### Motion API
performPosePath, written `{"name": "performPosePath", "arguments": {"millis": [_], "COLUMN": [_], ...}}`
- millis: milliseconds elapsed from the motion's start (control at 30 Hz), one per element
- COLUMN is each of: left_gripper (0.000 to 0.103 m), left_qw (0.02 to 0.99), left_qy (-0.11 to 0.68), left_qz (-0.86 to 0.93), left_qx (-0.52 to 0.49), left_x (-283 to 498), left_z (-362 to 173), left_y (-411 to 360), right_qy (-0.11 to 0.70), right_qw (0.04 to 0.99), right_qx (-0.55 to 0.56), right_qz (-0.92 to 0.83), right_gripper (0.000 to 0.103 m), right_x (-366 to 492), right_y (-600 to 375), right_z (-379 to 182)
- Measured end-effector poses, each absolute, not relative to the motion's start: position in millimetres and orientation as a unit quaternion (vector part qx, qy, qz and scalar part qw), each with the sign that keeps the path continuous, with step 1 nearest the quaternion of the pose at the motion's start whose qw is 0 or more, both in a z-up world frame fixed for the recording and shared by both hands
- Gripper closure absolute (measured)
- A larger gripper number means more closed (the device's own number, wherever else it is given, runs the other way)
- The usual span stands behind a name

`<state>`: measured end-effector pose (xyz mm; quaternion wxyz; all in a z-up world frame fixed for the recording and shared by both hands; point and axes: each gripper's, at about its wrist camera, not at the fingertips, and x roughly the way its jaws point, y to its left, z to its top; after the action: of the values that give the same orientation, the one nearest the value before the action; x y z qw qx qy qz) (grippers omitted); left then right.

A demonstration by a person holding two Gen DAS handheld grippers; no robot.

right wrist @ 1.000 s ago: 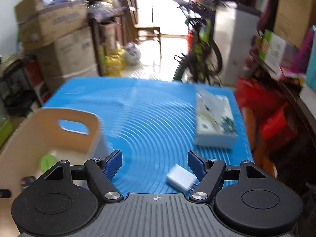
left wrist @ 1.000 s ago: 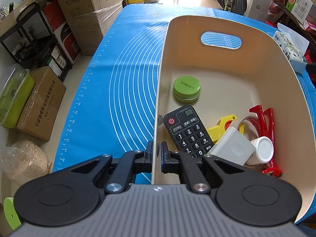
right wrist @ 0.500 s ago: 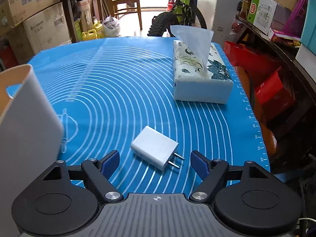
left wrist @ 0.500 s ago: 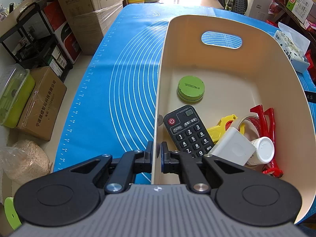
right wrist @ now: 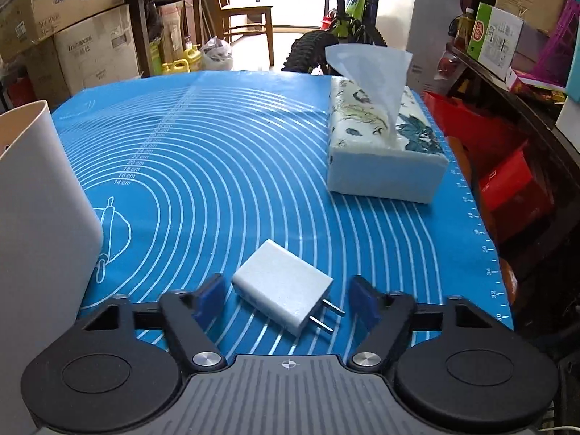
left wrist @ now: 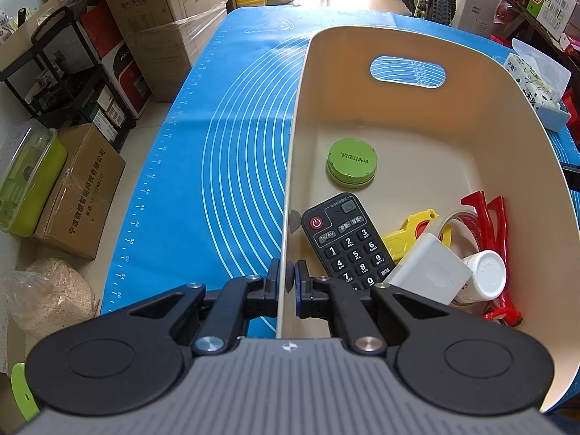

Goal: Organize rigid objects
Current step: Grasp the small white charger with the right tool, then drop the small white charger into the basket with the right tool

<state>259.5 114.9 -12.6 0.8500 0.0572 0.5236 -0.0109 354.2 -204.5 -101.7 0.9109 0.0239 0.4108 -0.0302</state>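
Observation:
My left gripper (left wrist: 287,278) is shut on the left wall of the cream bin (left wrist: 522,152). Inside the bin lie a green round tin (left wrist: 351,165), a black remote (left wrist: 346,241), a yellow tool (left wrist: 417,228), a white adapter block (left wrist: 427,273), a white bottle (left wrist: 484,275) and a red tool (left wrist: 487,224). A white plug charger (right wrist: 284,288) lies on the blue mat (right wrist: 224,166), its prongs toward the right. My right gripper (right wrist: 288,299) straddles it, jaws closing, pads not touching it. The bin's outer wall (right wrist: 40,203) stands at left in the right wrist view.
A tissue box (right wrist: 384,148) sits at the mat's far right, also seen as a tissue box (left wrist: 536,87) beyond the bin. Cardboard boxes (left wrist: 156,3), a black rack (left wrist: 61,72) and a green container (left wrist: 25,181) crowd the floor left of the table. A bicycle (right wrist: 337,40) stands behind.
My right gripper came down over the charger, which now lies between its fingers, and the jaws have narrowed. The left gripper and bin stayed put.

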Motion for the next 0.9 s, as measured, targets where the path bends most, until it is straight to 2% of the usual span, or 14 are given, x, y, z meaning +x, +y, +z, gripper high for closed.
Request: {"name": "performPosePath", "arguments": {"millis": [467, 900], "left_gripper": [0.095, 0.095], "left_qw": [0.85, 0.85], "left_qy": [0.524, 0.524], "left_qz": [-0.011, -0.011], "left_qx": [0.058, 0.055], "left_x": [259, 259], "left_z": [-13, -13], "left_y": [115, 114], "right_qy": [0.379, 0.329], "right_qw": [0.925, 0.944], "right_qx": [0.013, -0.011], "right_qz": [-0.041, -0.018], "right_gripper": [0.042, 0.042], "right_x": [331, 311], "right_y": [-197, -167], "right_z": [-81, -15]}}
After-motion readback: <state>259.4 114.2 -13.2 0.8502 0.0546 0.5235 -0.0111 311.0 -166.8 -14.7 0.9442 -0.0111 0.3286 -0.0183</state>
